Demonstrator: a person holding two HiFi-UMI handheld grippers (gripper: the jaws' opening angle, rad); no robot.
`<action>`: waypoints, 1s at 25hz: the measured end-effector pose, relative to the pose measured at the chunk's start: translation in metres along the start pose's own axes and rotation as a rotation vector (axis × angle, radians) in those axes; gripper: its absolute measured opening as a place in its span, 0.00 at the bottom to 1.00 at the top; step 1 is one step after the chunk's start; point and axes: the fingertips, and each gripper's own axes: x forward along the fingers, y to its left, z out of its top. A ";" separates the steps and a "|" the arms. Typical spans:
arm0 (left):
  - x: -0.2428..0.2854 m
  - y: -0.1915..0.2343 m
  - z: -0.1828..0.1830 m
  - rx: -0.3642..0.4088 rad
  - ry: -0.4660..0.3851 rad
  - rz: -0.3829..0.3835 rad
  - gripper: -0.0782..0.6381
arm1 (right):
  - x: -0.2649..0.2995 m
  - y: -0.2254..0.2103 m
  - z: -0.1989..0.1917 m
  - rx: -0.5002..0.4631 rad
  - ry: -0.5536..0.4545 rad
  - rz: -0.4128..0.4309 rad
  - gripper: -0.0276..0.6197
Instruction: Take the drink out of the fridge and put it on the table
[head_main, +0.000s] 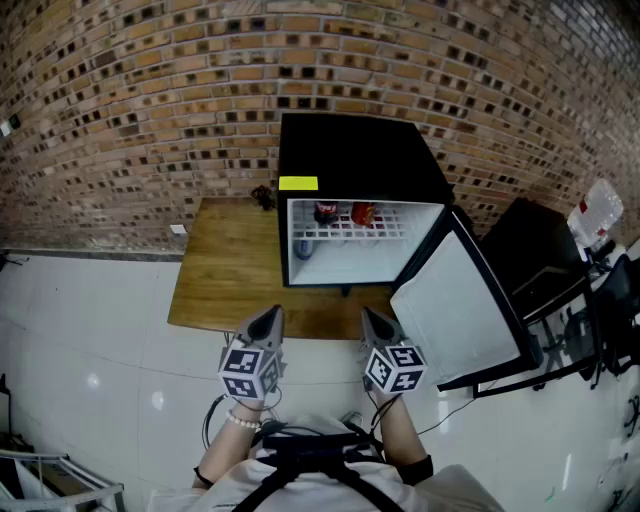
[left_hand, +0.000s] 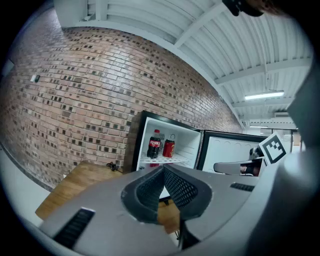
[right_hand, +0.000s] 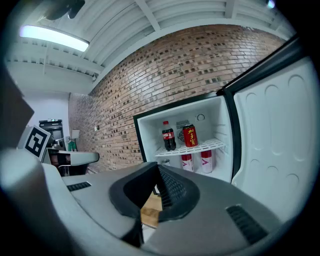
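Approach step. Fridge (head_main: 360, 160) standing open, bottle (right_hand: 168, 136) sitting on its shelf (right_hand: 195, 148). Left gripper (head_main: 270, 314) and right gripper (head_main: 371, 316) hovering off the table (head_main: 225, 270)'s near edge, fingers closed, empty. Next likely requiring opening fingers and reaching in.

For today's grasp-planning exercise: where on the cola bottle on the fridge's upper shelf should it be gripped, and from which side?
Grip the cola bottle around its labelled body, probably coming level through the open front: it stands upright on the wire shelf, and the red can close beside it leaves little room.
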 end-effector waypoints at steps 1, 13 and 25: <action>0.000 0.003 0.002 0.003 0.001 -0.004 0.11 | 0.004 0.001 0.001 0.000 -0.002 -0.005 0.07; -0.017 0.044 0.004 0.043 0.046 -0.092 0.11 | 0.066 0.016 0.024 -0.085 -0.019 -0.119 0.20; -0.035 0.079 0.005 0.016 0.048 -0.103 0.11 | 0.167 0.013 0.064 -0.148 -0.008 -0.121 0.54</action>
